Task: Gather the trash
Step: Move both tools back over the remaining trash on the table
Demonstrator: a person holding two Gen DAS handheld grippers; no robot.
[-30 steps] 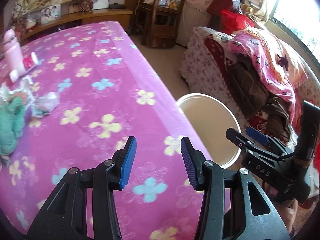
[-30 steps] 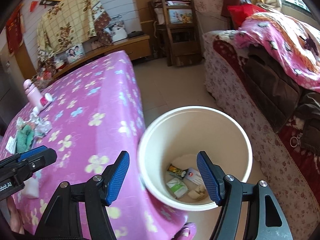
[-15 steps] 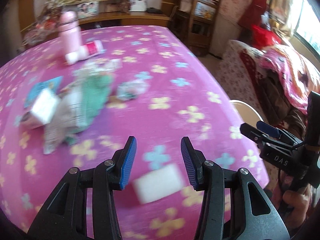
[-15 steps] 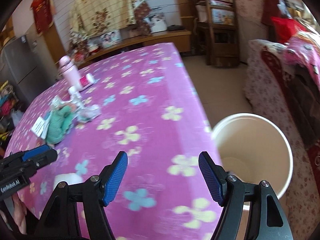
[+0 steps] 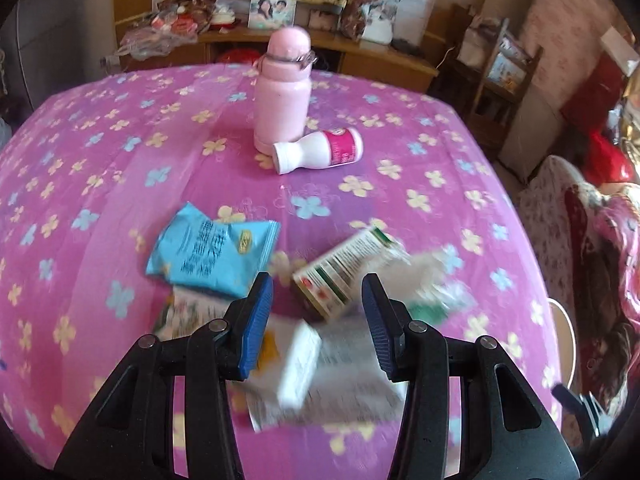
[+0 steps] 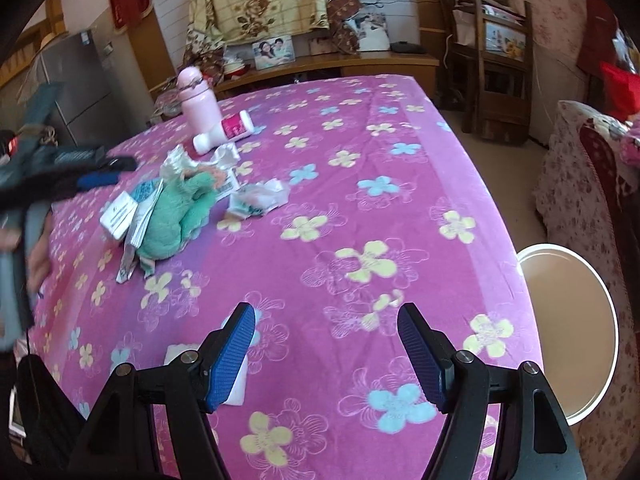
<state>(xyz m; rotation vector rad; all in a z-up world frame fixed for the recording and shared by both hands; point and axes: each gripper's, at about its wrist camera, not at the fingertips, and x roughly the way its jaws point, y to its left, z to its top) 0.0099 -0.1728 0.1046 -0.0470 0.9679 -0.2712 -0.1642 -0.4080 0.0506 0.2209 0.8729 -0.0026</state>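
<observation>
pink tablecloth (image 5: 100, 152) under litter (blue packet (image 5: 212, 252)).

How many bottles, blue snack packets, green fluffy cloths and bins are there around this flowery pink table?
Bottles: 2, the upright pink flask and the white bottle lying beside it
Blue snack packets: 1, the blue packet
Green fluffy cloths: 1, the green cloth
Bins: 1, the white bin on the floor by the table's edge
Total: 5

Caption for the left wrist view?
Open left gripper above blue snack wrapper and green-white carton on pink flowered tablecloth.
</observation>
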